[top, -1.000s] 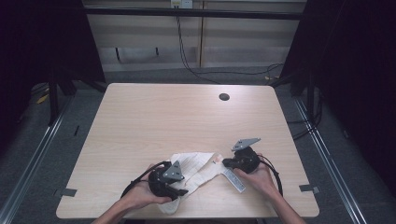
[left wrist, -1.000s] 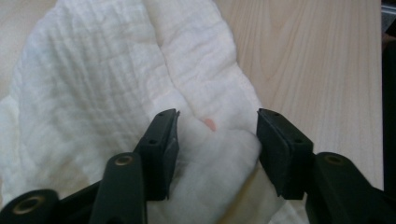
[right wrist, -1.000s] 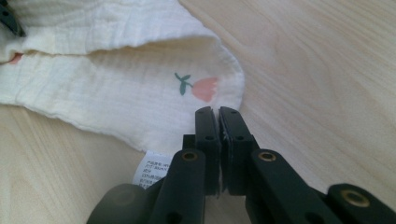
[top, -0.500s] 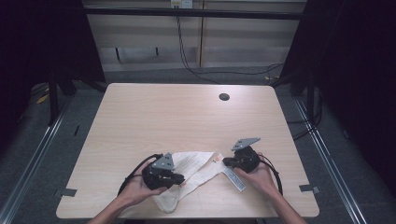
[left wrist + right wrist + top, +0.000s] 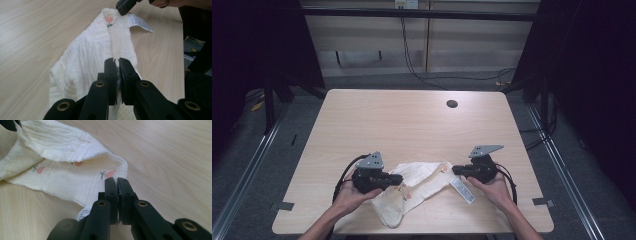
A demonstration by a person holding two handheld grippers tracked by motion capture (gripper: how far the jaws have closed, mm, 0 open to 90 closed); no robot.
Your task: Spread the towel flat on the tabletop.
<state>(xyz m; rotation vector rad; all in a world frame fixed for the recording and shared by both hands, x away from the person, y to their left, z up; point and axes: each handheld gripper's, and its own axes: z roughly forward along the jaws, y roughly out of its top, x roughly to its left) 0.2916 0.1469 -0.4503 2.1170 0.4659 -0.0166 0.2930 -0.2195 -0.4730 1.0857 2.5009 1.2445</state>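
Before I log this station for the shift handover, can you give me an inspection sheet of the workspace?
Surface: wooden table, with a dark round hole near the far edge.
Job's things: cream cloth with small flower prints, rumpled, near the front edge; white label at its right end.
Clutter: nothing seen.
Grippers: left gripper shut on the cloth's left part; right gripper shut on its right end.
Cables: one loops from the left gripper, one from the right; more hang behind the table.
Surroundings: grey floor, dark frame.
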